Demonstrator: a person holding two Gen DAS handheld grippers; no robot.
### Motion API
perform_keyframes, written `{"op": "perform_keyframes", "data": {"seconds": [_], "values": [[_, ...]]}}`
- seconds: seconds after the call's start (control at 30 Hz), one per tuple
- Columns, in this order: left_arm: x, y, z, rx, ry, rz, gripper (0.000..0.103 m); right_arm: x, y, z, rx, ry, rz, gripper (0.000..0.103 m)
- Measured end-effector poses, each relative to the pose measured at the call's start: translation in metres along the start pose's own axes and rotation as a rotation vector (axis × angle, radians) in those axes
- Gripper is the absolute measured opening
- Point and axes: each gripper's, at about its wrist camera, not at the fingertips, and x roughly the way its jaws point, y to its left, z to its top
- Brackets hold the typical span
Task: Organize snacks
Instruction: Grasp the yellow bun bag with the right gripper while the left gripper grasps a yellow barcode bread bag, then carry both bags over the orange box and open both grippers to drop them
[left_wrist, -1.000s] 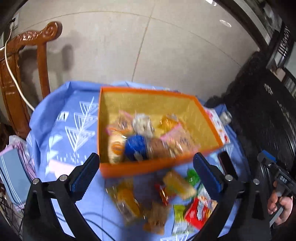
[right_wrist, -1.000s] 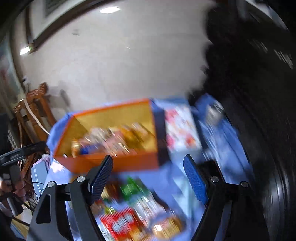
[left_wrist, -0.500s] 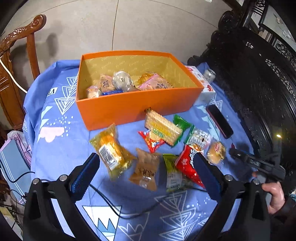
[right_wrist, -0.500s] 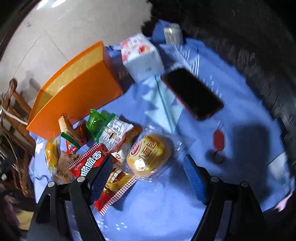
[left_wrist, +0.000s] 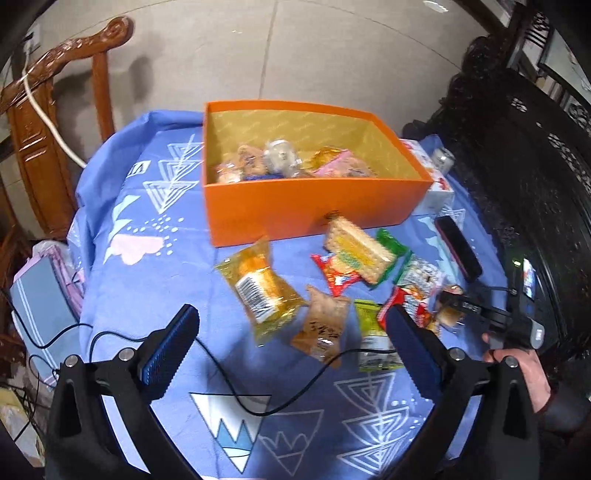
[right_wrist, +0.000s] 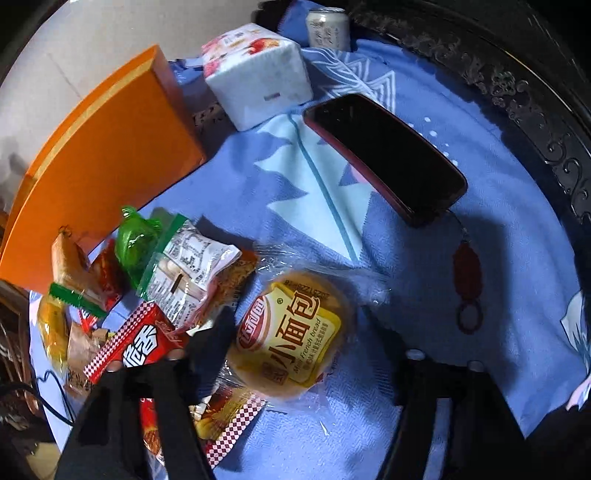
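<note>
While the left gripper (left_wrist: 288, 347) hangs wide open above the blue tablecloth (left_wrist: 155, 266), the orange box (left_wrist: 310, 206) near the table's far edge holds several wrapped snacks (left_wrist: 291, 162), with loose packets (left_wrist: 332, 291) before its near wall. From the right wrist, the right gripper (right_wrist: 306, 350) straddles the round bread packet (right_wrist: 295, 332), jaws spread, beside a phone (right_wrist: 384, 155).

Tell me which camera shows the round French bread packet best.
Right wrist view: the French bread packet lies large and centred between the open right gripper fingers, label readable. In the left wrist view it is a small glimpse behind the right gripper's fingers.
</note>
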Motion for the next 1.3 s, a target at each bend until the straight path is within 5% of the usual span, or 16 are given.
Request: {"op": "perform_keyframes", "data": {"seconds": [0.2, 0.4, 0.77, 0.93, 1.1, 1.2, 1.3], "values": [[0.029, 0.023, -0.002, -0.119, 0.082, 0.011, 0.099, -0.017, -0.009, -0.008, -0.007, -0.014, 0.008, 0.052], [0.072, 0.025, 0.006, -0.166, 0.151, 0.123, 0.099, -0.06, -0.015, -0.016, -0.007, -0.1, 0.05, 0.051], [0.137, 0.027, 0.018, -0.272, 0.235, 0.182, 0.098, -0.092, 0.012, -0.013, -0.066, -0.14, 0.127, 0.051], [0.155, 0.029, 0.015, -0.283, 0.286, 0.178, 0.08, -0.098, 0.017, -0.01, -0.074, -0.149, 0.133, 0.051], [0.161, 0.027, 0.013, -0.268, 0.295, 0.178, 0.077, -0.099, 0.019, -0.008, -0.085, -0.155, 0.13, 0.051], [0.167, 0.021, 0.011, -0.239, 0.304, 0.166, 0.054, -0.098, 0.02, -0.008, -0.085, -0.149, 0.131, 0.051], [0.166, 0.018, 0.011, -0.192, 0.286, 0.172, 0.042, -0.098, 0.02, -0.008, -0.087, -0.151, 0.128, 0.051]]}}
